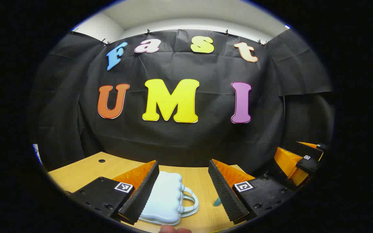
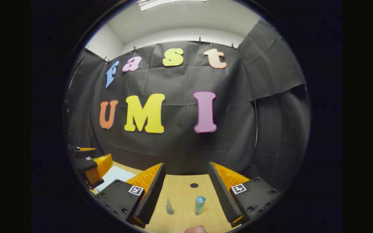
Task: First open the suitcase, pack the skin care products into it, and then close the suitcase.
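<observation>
The worktop [image 2: 183,189] is light wood with a small round hole in it. A pale blue suitcase [image 1: 165,199] with a handle lies flat on it, shut. Near it stand two little skin care things: a thin clear tube [image 2: 169,206] and a small blue bottle [image 2: 199,205], a little apart.

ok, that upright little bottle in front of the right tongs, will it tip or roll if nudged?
Probably tips easily: the bottle stands tall and narrow on the smooth table. Once down, its round body would likely roll. It looks like small clear plastic, so probably light.
</observation>
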A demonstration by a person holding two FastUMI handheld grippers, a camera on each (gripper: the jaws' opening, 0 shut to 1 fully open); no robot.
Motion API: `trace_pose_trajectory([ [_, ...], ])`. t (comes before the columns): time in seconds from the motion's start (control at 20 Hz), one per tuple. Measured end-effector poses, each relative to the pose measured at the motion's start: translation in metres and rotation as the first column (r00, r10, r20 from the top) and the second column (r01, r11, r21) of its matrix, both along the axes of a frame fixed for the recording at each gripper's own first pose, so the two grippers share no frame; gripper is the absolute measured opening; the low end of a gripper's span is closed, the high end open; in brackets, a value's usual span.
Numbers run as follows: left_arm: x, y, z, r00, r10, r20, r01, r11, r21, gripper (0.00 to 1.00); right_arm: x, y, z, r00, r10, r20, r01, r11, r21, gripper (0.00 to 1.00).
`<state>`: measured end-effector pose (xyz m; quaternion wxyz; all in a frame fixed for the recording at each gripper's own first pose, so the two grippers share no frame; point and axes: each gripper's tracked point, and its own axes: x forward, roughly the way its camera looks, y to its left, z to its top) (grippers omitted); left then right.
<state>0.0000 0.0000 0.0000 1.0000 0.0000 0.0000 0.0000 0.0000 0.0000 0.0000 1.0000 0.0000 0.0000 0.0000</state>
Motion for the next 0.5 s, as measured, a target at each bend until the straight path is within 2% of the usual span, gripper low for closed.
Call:
trace_pose_trajectory([
  [0.5, -0.0021, -0.0043, -0.0083, 1.000, -0.004, -0.013, 0.004, 1.000, 0.011, 0.97, -0.0013, -0.0033, -0.0025, 1.000, 0.010, -0.005, -0.010, 1.000, 0.005, 0.79],
])
